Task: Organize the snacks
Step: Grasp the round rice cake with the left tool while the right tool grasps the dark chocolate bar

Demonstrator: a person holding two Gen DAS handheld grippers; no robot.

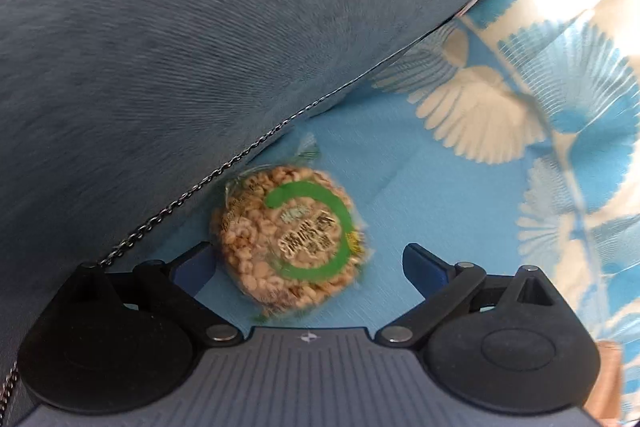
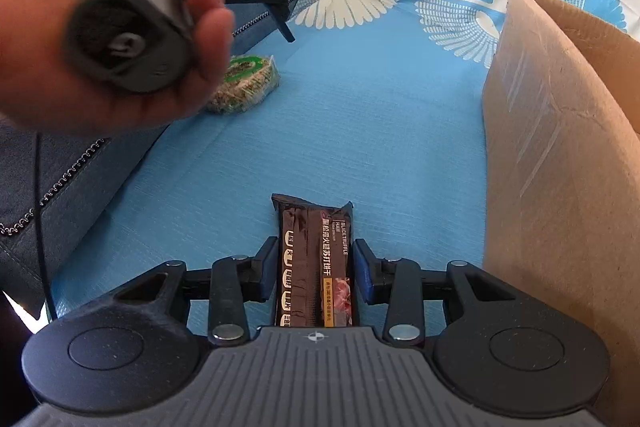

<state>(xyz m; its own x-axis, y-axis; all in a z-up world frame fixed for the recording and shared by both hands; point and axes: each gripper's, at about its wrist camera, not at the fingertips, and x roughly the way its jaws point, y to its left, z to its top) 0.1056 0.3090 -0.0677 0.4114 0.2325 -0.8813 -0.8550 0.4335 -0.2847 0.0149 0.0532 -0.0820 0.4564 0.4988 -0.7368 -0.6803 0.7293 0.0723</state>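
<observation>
Nearest, our right tool [image 2: 316,267] clamps the dark cracker packet [image 2: 314,259] lengthwise, presumably bound for the cardboard box [image 2: 560,147] beside it. Our left tool [image 1: 308,263] spreads wide around the puffed-grain cake [image 1: 290,239], lying untouched against a blue cushion [image 1: 200,47] on the blue patterned cloth [image 1: 460,187].

Blue cloth [image 2: 360,115] with white and blue fan prints spread flat under and ahead of both pairs of jaws. Grey-blue cushion [image 1: 200,47] ahead and to the left of the left jaws, resting on the cloth, with a metal zipper [image 1: 224,167] along its lower edge. Same cushion at far left of the right jaws. Brown cardboard box [image 2: 560,147] just right of the right jaws, standing on the cloth.
</observation>
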